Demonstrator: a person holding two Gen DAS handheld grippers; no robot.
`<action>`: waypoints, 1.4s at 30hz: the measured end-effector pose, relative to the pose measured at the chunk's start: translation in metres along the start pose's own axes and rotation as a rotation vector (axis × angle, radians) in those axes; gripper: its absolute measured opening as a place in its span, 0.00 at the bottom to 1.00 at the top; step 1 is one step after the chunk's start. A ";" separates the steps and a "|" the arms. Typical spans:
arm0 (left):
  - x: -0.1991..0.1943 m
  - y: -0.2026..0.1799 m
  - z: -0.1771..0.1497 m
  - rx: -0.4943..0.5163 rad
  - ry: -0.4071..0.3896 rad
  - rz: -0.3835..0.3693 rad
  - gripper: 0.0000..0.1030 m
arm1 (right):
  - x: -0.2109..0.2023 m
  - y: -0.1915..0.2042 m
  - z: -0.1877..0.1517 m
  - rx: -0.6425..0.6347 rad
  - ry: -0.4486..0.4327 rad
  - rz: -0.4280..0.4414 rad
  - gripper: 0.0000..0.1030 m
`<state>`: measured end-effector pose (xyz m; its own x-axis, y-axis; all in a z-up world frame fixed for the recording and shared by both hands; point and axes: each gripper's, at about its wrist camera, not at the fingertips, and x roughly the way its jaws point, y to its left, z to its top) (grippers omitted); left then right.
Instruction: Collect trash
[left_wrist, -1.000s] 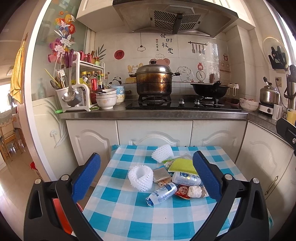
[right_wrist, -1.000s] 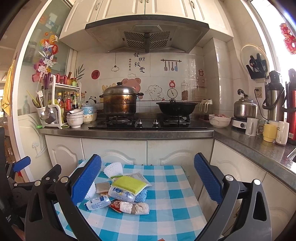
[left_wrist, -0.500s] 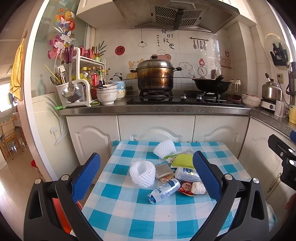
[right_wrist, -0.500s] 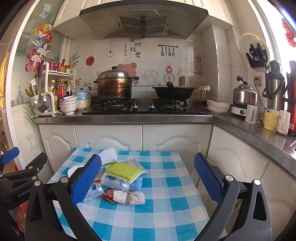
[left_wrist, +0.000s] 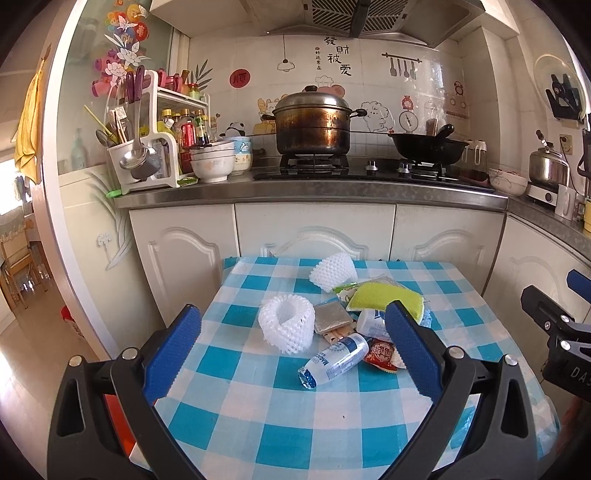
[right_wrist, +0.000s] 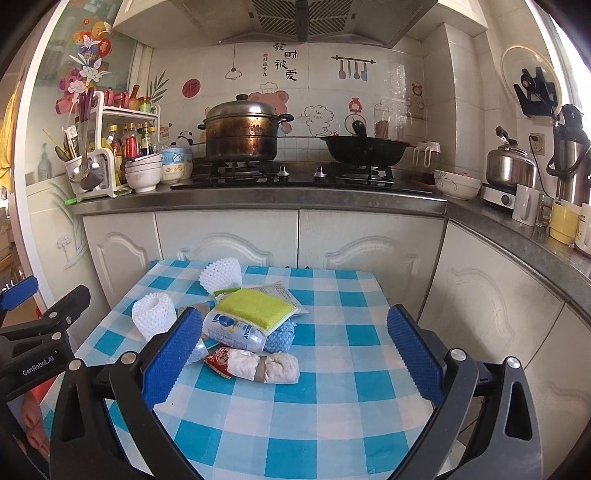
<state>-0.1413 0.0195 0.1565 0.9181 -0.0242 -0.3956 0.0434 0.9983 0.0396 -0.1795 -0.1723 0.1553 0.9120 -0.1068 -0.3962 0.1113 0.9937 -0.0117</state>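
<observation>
Both sets of jaws stand wide apart and hold nothing. The left gripper (left_wrist: 291, 354) hangs above the near part of the checked counter (left_wrist: 258, 417); the trash lies beyond and between its jaws. Taking the foam net (left_wrist: 286, 325) as landmark: it stands upright on the cloth near the left jaw's far side. Just right of it lies a flat silvery packet (left_wrist: 331, 316), and in front of that a small plastic bottle (left_wrist: 334, 360) on its side, cap toward the camera. A red wrapper (left_wrist: 380, 355) touches the bottle's right end, partly hidden by the right jaw. Behind the net sits a second foam net (left_wrist: 332, 271), tipped over, and right of that a yellow-green sponge (left_wrist: 384, 301) resting on other litter.

The right gripper (right_wrist: 291, 354) is over the same counter, with a rolled white wad (right_wrist: 264, 365) between its jaws and a squashed bottle (right_wrist: 232, 330) just behind its left jaw. The pile sits in one heap, pieces overlapping.
</observation>
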 end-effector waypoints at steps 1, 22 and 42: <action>0.002 -0.001 -0.002 0.000 0.007 0.000 0.97 | 0.002 0.000 -0.002 0.000 0.002 0.012 0.96; 0.078 0.026 -0.063 0.067 0.241 -0.169 0.94 | 0.070 -0.007 -0.042 0.018 0.176 0.261 0.90; 0.213 0.031 -0.044 0.014 0.453 -0.168 0.69 | 0.147 0.014 -0.056 -0.103 0.327 0.320 0.87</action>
<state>0.0388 0.0478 0.0333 0.6343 -0.1566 -0.7570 0.1848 0.9816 -0.0482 -0.0658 -0.1723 0.0450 0.7198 0.2053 -0.6632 -0.2101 0.9749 0.0738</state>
